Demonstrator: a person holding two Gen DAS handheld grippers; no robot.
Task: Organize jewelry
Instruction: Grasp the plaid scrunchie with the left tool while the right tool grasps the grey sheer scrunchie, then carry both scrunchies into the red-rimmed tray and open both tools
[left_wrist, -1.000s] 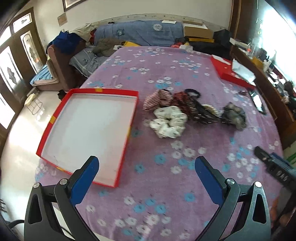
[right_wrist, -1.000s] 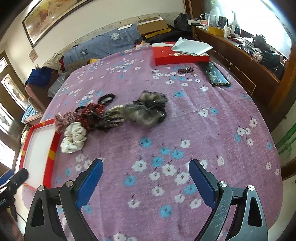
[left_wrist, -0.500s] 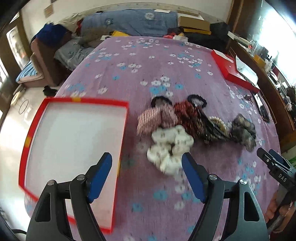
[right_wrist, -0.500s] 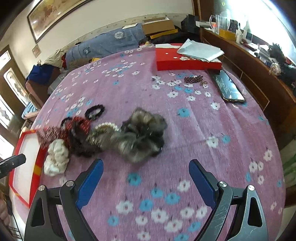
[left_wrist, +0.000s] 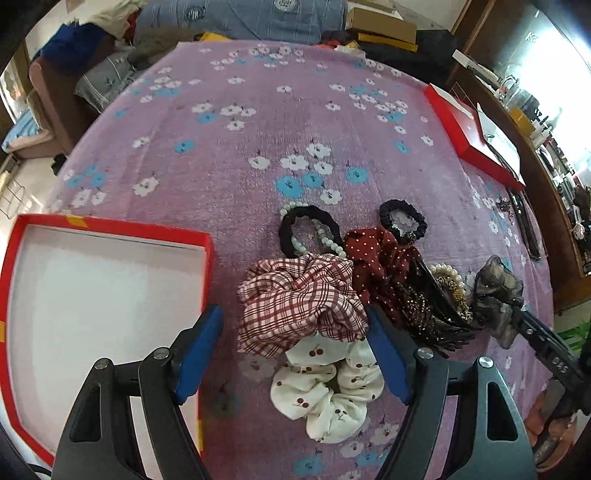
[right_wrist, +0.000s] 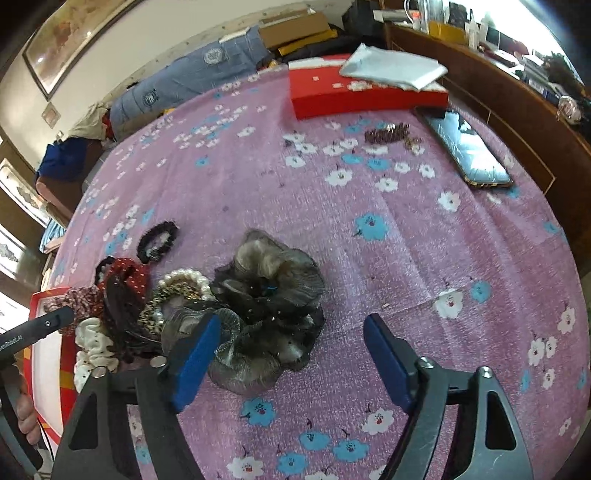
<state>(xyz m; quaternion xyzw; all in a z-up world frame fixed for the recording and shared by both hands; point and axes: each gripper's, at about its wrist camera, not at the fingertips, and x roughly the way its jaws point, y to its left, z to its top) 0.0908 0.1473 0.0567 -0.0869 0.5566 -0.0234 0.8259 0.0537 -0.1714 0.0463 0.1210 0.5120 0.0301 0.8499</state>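
We read this as the reach before a first pick — nothing lifted yet. Our left gripper (left_wrist: 295, 350) hangs with fingers spread wide, empty, straddling the plaid scrunchie (left_wrist: 301, 301) and the white cherry-print scrunchie (left_wrist: 327, 391) at the near end of the pile. The red tray (left_wrist: 110, 226) sits just left of it, nothing showing inside. Our right gripper (right_wrist: 291, 354) is likewise agape and empty, its left finger over the edge of the grey organza scrunchie (right_wrist: 269, 295). Pearl bands, a dotted red scrunchie (left_wrist: 380, 266) and black ties lie tangled between. Next move, as we judge it — lower, pinch one piece only, keep neighbours from trailing along.
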